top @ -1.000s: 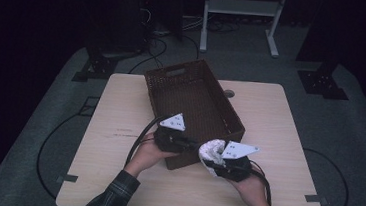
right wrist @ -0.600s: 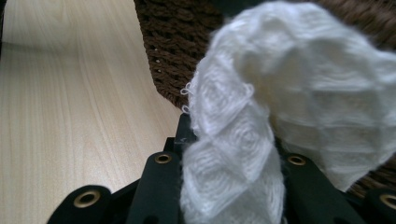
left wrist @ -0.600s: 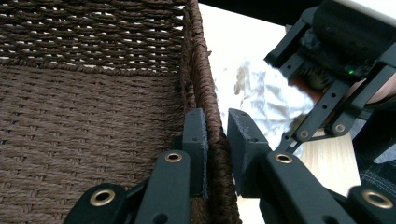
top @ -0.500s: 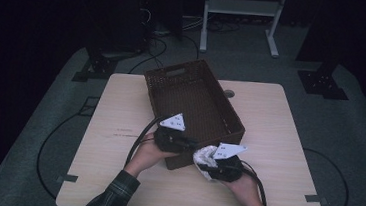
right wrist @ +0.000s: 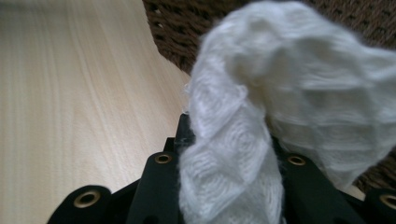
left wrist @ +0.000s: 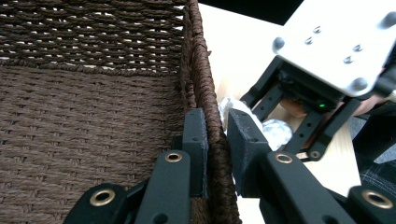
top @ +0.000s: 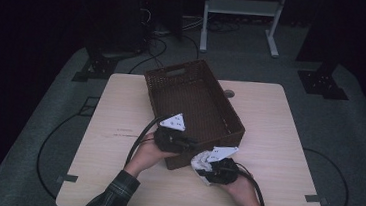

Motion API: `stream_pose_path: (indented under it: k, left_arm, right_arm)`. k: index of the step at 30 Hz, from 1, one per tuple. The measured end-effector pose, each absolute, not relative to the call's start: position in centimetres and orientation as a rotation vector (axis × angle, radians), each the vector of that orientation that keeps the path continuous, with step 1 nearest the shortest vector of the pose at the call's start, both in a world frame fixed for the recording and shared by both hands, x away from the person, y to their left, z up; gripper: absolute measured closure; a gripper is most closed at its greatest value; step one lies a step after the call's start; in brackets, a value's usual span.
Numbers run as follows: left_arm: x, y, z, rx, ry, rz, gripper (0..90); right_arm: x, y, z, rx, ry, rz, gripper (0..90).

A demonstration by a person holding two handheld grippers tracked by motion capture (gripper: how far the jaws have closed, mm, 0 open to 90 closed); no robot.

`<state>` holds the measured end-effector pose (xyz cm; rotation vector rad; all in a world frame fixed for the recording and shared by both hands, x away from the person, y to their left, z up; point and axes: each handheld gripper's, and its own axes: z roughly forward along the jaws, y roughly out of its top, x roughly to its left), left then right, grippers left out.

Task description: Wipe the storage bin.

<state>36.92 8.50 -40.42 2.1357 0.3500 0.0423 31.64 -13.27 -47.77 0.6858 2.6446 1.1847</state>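
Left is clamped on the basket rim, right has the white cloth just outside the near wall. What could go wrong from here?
1. The left gripper pinches only the thin woven rim of the basket; a tug could tilt or slide it on the table.
2. The white cloth bulges loosely past the right gripper, so it may snag the rim.
3. The two grippers sit close together at the near corner and may bump.
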Motion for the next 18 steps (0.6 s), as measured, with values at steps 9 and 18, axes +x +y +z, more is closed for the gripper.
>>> stream_pose_path:
  k: [9, 18]
  left_arm:
    - [36.9, 8.5, -40.4, 2.136, 0.351, 0.038, 76.7]
    - [37.0, 8.5, -40.4, 2.136, 0.352, 0.036, 76.8]
  right_arm:
    - [30.0, -12.9, -45.1, 0.609, 2.561, 1.323, 69.8]
    - [30.0, -12.2, -44.6, 0.595, 2.554, 1.377, 69.8]
